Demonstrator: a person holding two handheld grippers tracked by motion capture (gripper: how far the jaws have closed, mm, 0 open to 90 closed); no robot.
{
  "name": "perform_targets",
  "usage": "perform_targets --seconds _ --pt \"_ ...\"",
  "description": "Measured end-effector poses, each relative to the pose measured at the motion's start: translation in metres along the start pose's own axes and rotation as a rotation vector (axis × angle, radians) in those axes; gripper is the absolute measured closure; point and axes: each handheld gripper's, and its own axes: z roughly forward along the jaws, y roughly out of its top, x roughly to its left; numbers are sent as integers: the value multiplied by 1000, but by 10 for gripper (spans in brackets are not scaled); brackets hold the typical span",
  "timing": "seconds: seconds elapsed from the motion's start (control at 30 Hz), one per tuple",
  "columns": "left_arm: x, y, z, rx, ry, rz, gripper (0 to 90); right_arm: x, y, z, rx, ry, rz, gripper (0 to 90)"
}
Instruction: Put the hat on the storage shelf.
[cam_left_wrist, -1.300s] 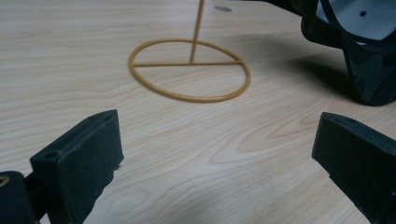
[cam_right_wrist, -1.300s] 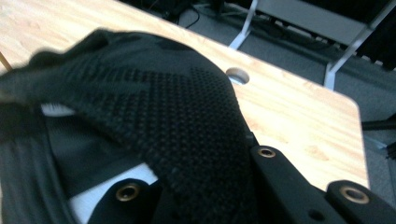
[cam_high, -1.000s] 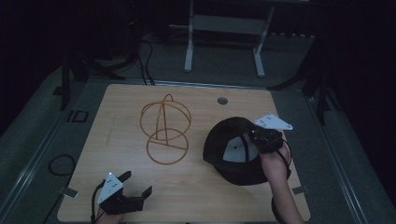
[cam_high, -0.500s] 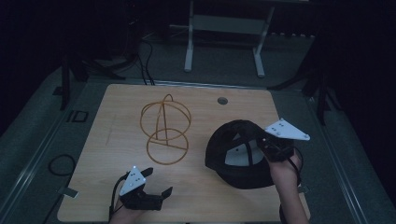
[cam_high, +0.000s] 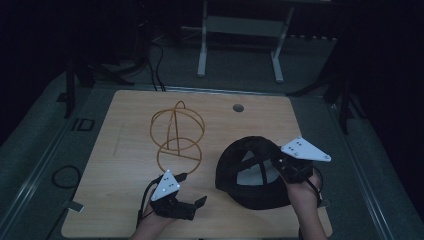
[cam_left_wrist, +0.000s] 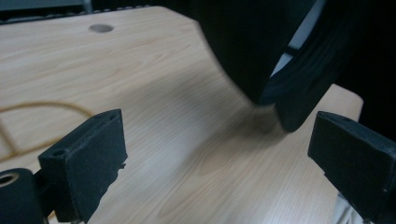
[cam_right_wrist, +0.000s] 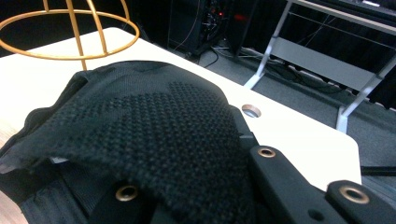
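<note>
Nearest the person, at the front edge of the wooden table (cam_high: 125, 150), the left gripper (cam_high: 192, 206) sits low over the bare wood with its jaws spread wide and nothing between them. In the left gripper view the two black pads (cam_left_wrist: 88, 154) stand far apart, and the wood grain runs clear through the gap.

Just past it, toward the person's right, lies the black cap (cam_high: 252, 172). It rests on the right half of the table with its hollow side facing up, a pale patch of lining showing inside the crown. From the left gripper the cap is ahead and to the right, near but not touching; in the left gripper view its dark edge (cam_left_wrist: 280, 70) hangs in the upper right, just above the table, beyond the right-hand pad.

The right gripper (cam_high: 286, 169) is at the cap's right rim. In the right gripper view the mesh fabric (cam_right_wrist: 154, 140) drapes over the jaws and hides the tips, so it looks clamped on the rim, and I judge it to be holding the cap there. That makes the right hand (cam_high: 302, 192) the one already on the cap, and the left the free one that would have to travel rightward to reach the near-left part of the rim.

Farther back, left of centre, stands the gold wire stand (cam_high: 176, 135), a ring base with a looped globe above it. It is well apart from the cap and clear of both grippers. Behind it a small round hole (cam_high: 238, 107) marks the tabletop's far edge.
</note>
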Motion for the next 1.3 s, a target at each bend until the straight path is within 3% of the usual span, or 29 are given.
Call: perform_targets --seconds 0.23,0.6,0.8,1.13,1.27,1.3 --pt "-8 18 18 -19 -46 9 57 7 0 -1 -11 18 -12 891" --pt "-11 29 33 -23 -65 15 76 15 3 -9 -41 60 -23 891" --pt "-13 36 36 -48 -70 17 151 20 2 -17 -71 105 -20 892" --pt "-16 47 37 -48 -56 35 350 23 -8 -27 -92 150 -11 891" --pt "-18 51 39 -44 -43 46 538 24 -11 -28 -94 153 -13 891" --pt "-19 52 40 -37 -22 44 583 25 -13 -29 -87 151 -13 891"
